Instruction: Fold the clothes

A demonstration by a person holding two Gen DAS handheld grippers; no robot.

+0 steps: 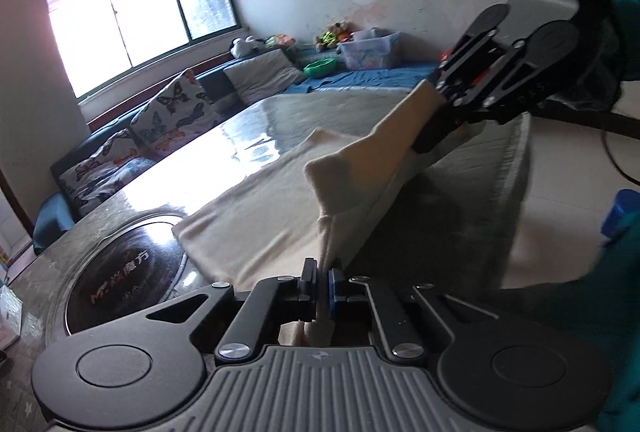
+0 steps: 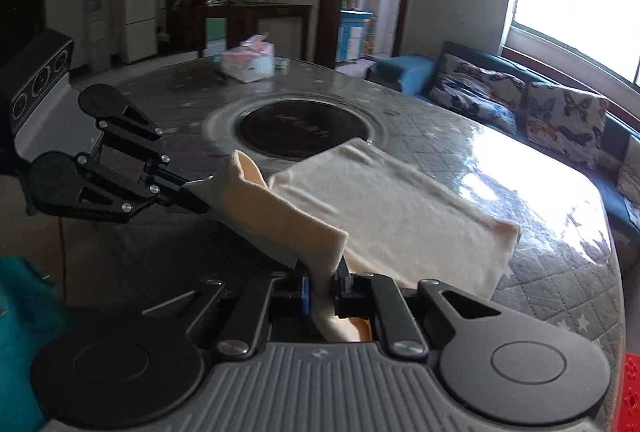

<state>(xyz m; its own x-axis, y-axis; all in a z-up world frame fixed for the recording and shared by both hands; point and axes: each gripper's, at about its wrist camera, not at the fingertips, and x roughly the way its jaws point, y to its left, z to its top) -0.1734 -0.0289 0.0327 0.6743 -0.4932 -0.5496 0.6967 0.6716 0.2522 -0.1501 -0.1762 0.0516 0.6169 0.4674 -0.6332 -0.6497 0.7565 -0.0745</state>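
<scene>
A: Big table [image 2: 520, 159], cream cloth [image 2: 392, 207] lying across it, near edge lifted. Soft, light, floppy, probably sags mid-span.

B: Yep. Left gripper [image 1: 323, 274] and right gripper [image 2: 323, 282] both pinching near corners. Good spots, corners keeping it taut.

Both claws, right [image 2: 320, 288] and left [image 2: 188, 187], pinch the cream cloth [image 2: 384, 207] above the table [image 2: 540, 272]

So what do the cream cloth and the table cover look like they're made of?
Cream cloth: soft, matte, fleecy knit by the look, since it drapes limply and has a fuzzy surface. Table cover: grey quilted fabric with stitched diamonds, seemingly under a clear glossy plastic sheet that mirrors the window.
</scene>
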